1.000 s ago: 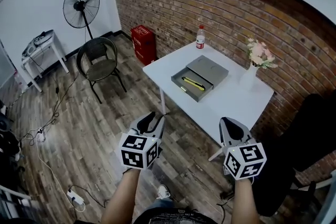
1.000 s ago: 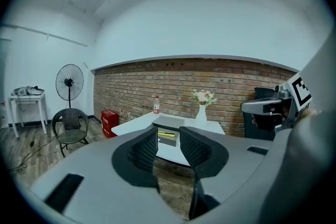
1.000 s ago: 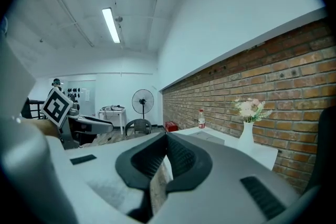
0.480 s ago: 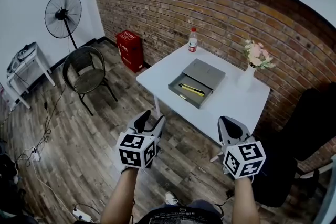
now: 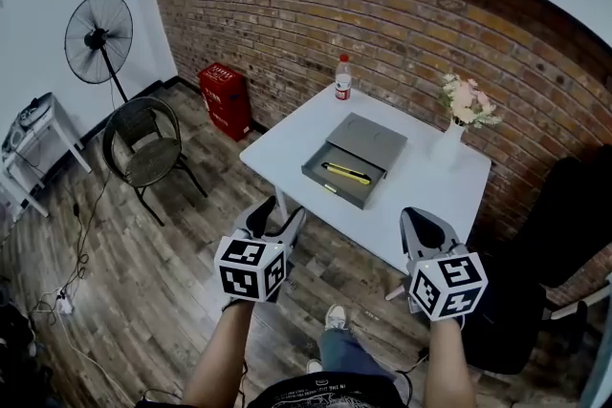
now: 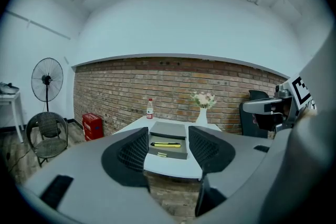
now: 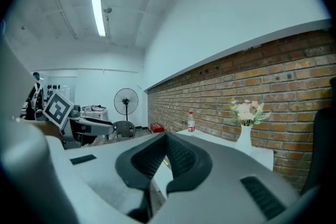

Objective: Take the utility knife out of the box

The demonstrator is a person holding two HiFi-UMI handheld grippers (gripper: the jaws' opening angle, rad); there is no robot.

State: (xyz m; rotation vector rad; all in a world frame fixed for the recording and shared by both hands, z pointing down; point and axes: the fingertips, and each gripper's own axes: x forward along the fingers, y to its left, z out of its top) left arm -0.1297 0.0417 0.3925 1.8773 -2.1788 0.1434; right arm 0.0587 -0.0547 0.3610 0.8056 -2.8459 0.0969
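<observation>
At the approach step, well apart from the white counter (image 5: 426, 191), with nothing grasped yet. Holding the left tongs (image 5: 275, 219) with jaws opening, wide, and nothing between them; through the gap, only a far look at the open grey box (image 5: 328, 183). Holding the right tongs (image 5: 418, 223) narrow, jaws together at the tips, on nothing. To be found inside the box, lying flat along its tray: the yellow utility knife (image 5: 346, 173), untouched, with a bottle (image 5: 342, 77) behind and a vase of flowers (image 5: 466, 108) at the right side. Next, probably: come close to the counter, lower the wide left tongs over the knife across its thin body, close on it, then lift straight up, clear of the box wall. Better to keep the right tongs free for steadying the box, in case of sliding.
</observation>
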